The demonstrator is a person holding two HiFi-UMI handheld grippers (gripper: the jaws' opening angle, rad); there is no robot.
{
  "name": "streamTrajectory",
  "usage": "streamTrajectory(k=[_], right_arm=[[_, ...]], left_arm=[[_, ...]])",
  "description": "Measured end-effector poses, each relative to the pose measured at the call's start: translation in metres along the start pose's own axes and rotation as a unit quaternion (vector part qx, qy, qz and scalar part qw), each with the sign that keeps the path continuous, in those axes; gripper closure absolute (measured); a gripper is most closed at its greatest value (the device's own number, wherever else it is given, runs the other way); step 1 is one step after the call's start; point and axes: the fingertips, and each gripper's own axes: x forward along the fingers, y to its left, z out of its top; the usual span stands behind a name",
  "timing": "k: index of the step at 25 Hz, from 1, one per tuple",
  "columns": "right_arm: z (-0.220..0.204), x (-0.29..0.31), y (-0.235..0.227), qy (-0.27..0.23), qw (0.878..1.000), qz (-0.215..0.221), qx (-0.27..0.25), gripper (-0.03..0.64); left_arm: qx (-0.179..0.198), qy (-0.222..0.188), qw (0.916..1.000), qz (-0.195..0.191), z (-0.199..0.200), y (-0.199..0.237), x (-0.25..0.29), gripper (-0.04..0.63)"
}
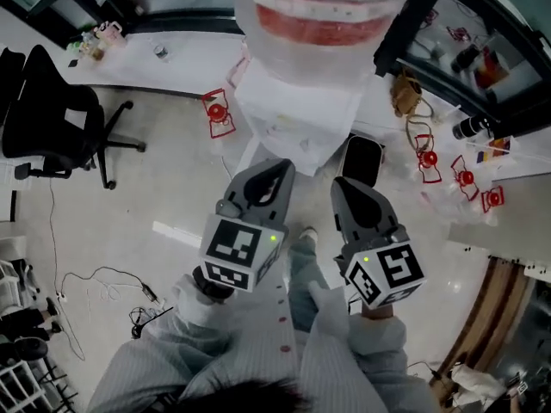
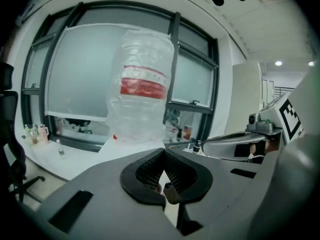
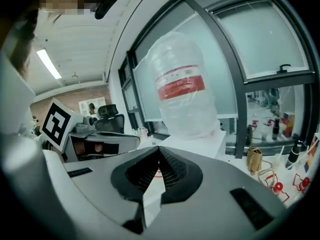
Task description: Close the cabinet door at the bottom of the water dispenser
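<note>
Left gripper [image 1: 277,172] and right gripper [image 1: 346,186]: jaws together, empty. We may glance off the cabinet door [image 1: 362,158] and jolt the water dispenser [image 1: 293,110].

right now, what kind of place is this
Likely an office or lab workroom: a water dispenser topped by a large bottle, a black swivel chair, and a long white counter under big windows.

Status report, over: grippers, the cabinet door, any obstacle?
Left gripper and right gripper shut, empty. Cabinet door looks open, untouched. No obstacle seen.
</note>
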Motion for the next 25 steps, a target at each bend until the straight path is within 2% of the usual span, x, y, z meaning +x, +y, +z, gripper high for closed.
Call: streamTrajectory(k=[5,16,21,25], right_arm=[[-0.015,0.02,0.001,0.025,0.999,0.03,0.0,0.603],[-0.042,0.062,0.034,0.058,0.996,0.065,0.002,0.603],[-0.059,0.084,0.044,0.08,0.993,0.093,-0.005,0.603],[-0.093,0.102,0.046,0.114,0.987,0.115,-0.016,0.603]], left_arm=[[-0.017,0.015,0.9991,0.037,-0.021,0.016,-0.006,0.584],[-0.051,0.033,0.9952,0.077,-0.064,0.069,-0.013,0.584],[-0.084,0.055,0.989,0.108,-0.101,0.096,-0.018,0.584],[-0.11,0.08,0.9807,0.14,-0.152,0.116,-0.023,0.584]])
